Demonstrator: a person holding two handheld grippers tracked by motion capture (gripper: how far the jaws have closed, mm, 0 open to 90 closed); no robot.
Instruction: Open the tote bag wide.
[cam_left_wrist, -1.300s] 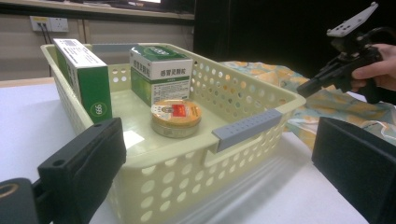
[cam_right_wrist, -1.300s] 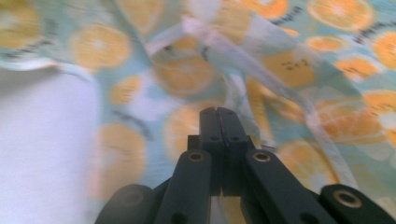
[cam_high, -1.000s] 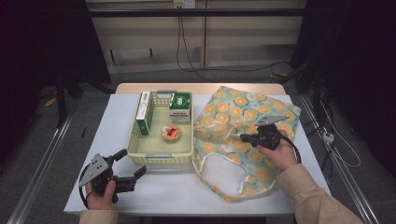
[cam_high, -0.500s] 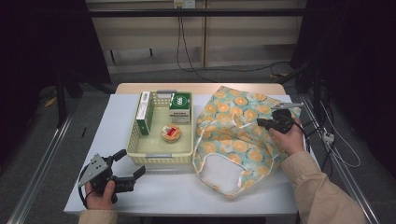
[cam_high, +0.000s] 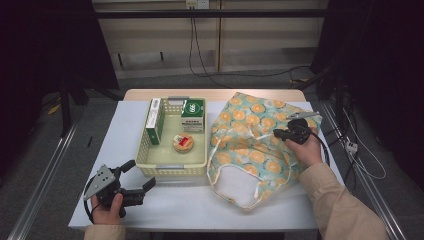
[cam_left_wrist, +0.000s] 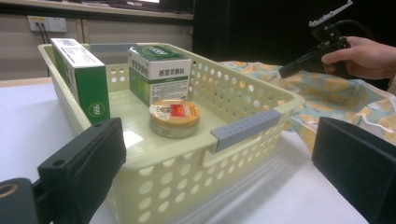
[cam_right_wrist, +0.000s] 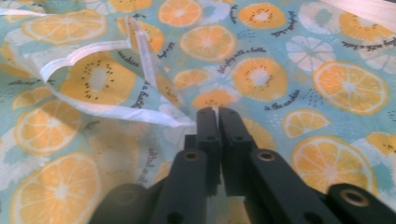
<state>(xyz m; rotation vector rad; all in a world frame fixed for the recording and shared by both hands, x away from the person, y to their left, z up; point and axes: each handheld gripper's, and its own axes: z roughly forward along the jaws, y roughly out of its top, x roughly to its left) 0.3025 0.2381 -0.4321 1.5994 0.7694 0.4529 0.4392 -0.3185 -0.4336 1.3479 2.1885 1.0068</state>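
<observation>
High view: the right gripper (cam_high: 284, 133), pinching the orange-print bag (cam_high: 250, 145), has carried the fabric back toward the tabletop's (cam_high: 125, 112) right edge within the last second, so the bag's mouth (cam_high: 235, 182) now gapes beside the basket (cam_high: 172, 162). Left gripper view: the left gripper (cam_left_wrist: 210, 172) rests with fingers spread, facing the basket. Right gripper view: fingers (cam_right_wrist: 208, 122) closed on a fabric fold, likely readying the bag for loading.

In the right gripper view the shut fingers (cam_right_wrist: 217, 122) cover whatever fold of the orange-print bag (cam_right_wrist: 261, 74) lies between them, and the bag runs off every edge. The print on the green boxes (cam_high: 193, 115) is too small to read.
</observation>
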